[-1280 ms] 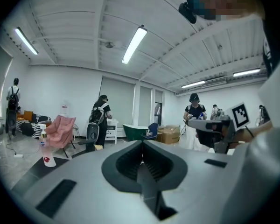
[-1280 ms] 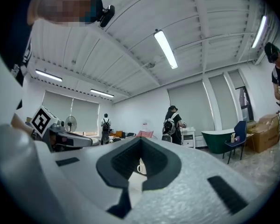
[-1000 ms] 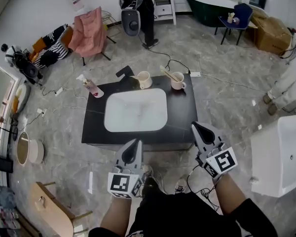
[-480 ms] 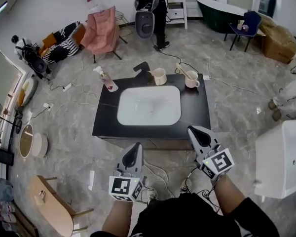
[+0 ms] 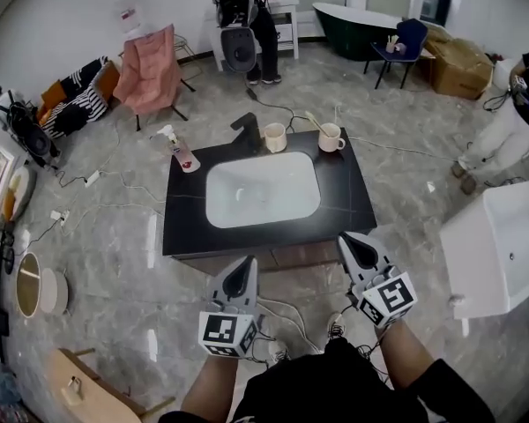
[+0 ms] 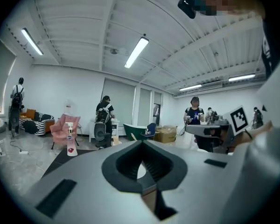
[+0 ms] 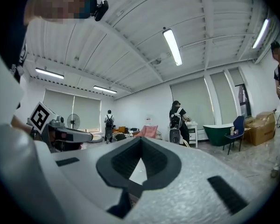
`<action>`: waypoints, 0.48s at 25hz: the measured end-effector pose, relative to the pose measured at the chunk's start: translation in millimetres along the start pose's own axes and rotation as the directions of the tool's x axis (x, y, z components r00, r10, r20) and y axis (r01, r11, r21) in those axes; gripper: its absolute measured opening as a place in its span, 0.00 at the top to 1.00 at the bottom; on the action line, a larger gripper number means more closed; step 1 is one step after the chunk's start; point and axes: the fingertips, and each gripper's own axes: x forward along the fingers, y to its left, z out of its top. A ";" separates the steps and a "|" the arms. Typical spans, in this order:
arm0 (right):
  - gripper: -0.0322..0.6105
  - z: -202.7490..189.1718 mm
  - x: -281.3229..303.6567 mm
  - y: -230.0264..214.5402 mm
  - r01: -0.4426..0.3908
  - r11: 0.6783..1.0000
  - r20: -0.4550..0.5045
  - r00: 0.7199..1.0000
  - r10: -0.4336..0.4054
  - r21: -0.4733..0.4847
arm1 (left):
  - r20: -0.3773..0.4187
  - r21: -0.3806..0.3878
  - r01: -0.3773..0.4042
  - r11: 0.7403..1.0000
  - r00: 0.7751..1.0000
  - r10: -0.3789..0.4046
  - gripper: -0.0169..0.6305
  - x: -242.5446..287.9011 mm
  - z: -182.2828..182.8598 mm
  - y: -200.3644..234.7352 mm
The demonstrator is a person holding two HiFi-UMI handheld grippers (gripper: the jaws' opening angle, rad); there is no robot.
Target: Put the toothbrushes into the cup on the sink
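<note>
A black counter (image 5: 181,227) with a white basin (image 5: 262,189) stands ahead of me in the head view. Two cream cups sit at its far edge: one (image 5: 275,137) by the black faucet (image 5: 246,130), one (image 5: 331,137) further right. A toothbrush (image 5: 316,124) leans out of the right cup; another stick-like handle (image 5: 337,115) rises above it. My left gripper (image 5: 241,275) and right gripper (image 5: 361,249) hover short of the counter's near edge, both shut and empty. Each gripper view shows closed jaws with nothing between them.
A pump bottle (image 5: 180,151) stands at the counter's far left corner. Cables trail over the marble floor. A white tub (image 5: 498,245) is at the right, a pink chair (image 5: 152,70) and people stand further back, and a wooden chair (image 5: 88,393) sits near left.
The head view has shifted, so the counter sits a little differently in frame. Both grippers stay shut in about the same place in front of me.
</note>
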 end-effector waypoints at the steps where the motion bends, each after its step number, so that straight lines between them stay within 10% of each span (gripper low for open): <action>1: 0.94 -1.0 -3.0 3.9 0.021 1.000 -0.005 1.000 -0.021 -0.002 | -0.003 -0.006 0.020 1.000 1.000 -0.020 0.97 -1.5 -2.0 1.6; 12: 0.94 -13.9 -36.6 30.1 0.183 0.983 -0.036 0.982 -0.183 -0.002 | -0.034 -0.028 0.176 0.984 0.984 -0.177 0.97 -10.2 -21.3 -0.8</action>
